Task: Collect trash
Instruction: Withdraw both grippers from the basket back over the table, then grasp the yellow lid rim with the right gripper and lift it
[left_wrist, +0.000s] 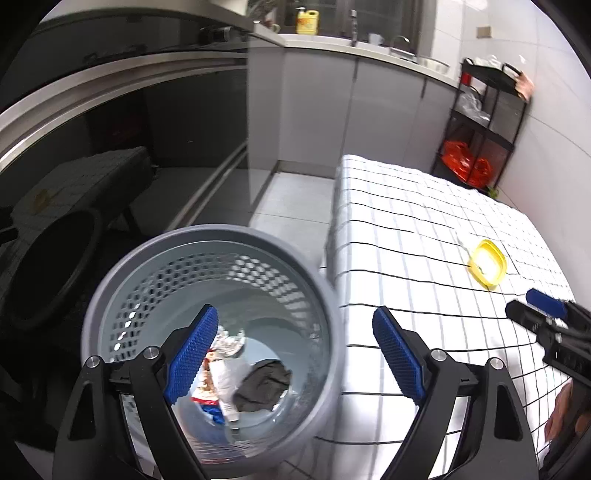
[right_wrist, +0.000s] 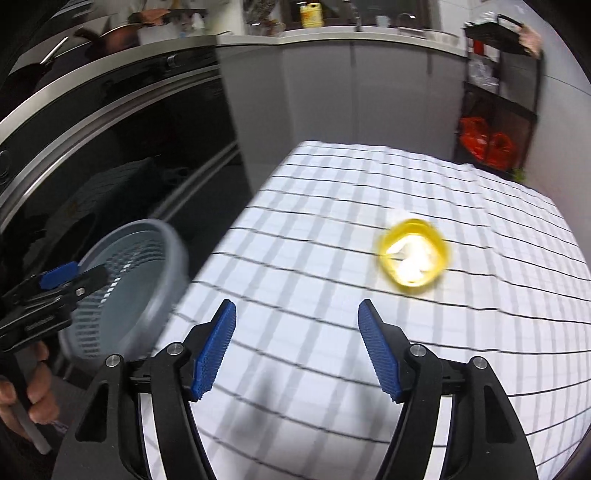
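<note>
left gripper (left_wrist: 295, 354): jaws wide open, nothing in em, we're hovering over the bin

bin (left_wrist: 110, 295): grey mesh, just off the table edge at our 9; foil, wrapper n a dark wad already inside

right gripper (right_wrist: 295, 347): open too, empty, over the checked cloth (right_wrist: 332, 369)

yellow cup (right_wrist: 413, 256): at 1 o'clock w/ white scrap inside, prob last trash left

next: we reckon right reaches fwd, straddles the rim, closes gently, thin plastic prob flexes

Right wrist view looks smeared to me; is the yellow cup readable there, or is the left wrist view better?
Right wrist view: motion blur smears the yellow cup and glare whitens its inside. Left wrist view: the cup is sharper, its rim clear; the gray bin is slightly blurred at its rim.
</note>
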